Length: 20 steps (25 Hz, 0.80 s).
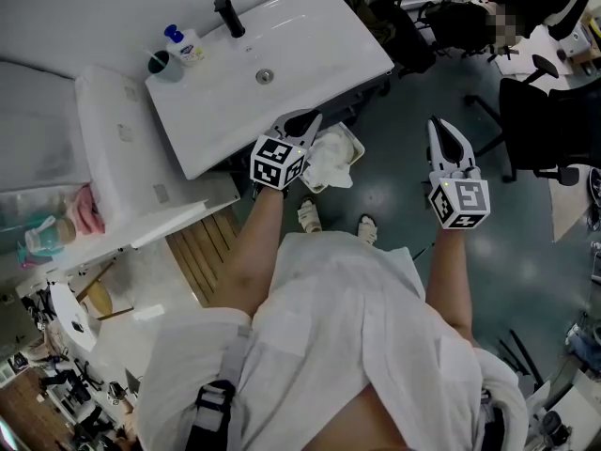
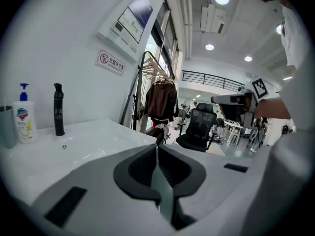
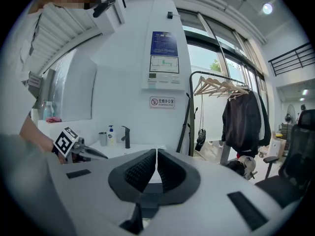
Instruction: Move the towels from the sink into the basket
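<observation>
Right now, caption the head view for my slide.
Towels lie in the basket by the empty sink; left hand-held gripper shut, empty.

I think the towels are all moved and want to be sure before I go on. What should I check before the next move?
1. Sink free of towels: ok, the basin is bare.
2. Towels in basket: ok, a white heap lies in it.
3. Left gripper empty: ok, jaws together, nothing between.
4. Right gripper empty: ok, jaws together, nothing between.
5. Towels fully inside the basket's rim: cannot tell, the left gripper covers part of it.
</observation>
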Motion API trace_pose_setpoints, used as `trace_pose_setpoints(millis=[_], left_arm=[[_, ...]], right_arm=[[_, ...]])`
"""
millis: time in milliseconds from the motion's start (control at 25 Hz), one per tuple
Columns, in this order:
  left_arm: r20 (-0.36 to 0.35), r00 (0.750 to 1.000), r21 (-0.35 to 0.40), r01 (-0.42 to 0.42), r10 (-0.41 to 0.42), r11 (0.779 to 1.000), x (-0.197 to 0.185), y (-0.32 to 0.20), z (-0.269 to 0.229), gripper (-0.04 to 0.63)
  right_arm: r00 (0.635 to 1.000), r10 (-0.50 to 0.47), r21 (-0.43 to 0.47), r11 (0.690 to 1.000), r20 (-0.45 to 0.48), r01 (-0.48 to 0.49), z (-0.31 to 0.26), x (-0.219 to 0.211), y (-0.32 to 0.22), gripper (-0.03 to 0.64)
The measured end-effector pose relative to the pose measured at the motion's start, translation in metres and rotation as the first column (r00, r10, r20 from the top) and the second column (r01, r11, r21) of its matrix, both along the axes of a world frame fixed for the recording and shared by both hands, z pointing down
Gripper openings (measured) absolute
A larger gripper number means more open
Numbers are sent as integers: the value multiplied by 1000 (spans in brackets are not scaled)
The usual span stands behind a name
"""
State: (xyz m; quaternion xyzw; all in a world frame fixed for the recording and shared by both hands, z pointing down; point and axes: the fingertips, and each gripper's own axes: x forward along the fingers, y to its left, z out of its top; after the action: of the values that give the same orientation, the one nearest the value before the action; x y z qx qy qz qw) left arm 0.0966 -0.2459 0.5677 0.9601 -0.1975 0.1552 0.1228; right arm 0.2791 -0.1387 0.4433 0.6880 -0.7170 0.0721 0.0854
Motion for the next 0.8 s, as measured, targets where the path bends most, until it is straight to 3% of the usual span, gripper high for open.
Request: trace_pose_setpoints(millis=[240,480,800], left_arm=[[-5,998,32,68,-68,997,-23,-12,-15,15],[-55,985,74,168,-165,983,-64,-25,-53,14],[-145,946,184,313,-289,932,-129,-37,-120,14]], right_arm=[[1000,-24,17,1000,4,24,-5,-8,-10,31],[999,-49,41,998,0,49,-14,-16,-20,31],[997,-78,93,992,-12,79,-33,-29,-33,31]])
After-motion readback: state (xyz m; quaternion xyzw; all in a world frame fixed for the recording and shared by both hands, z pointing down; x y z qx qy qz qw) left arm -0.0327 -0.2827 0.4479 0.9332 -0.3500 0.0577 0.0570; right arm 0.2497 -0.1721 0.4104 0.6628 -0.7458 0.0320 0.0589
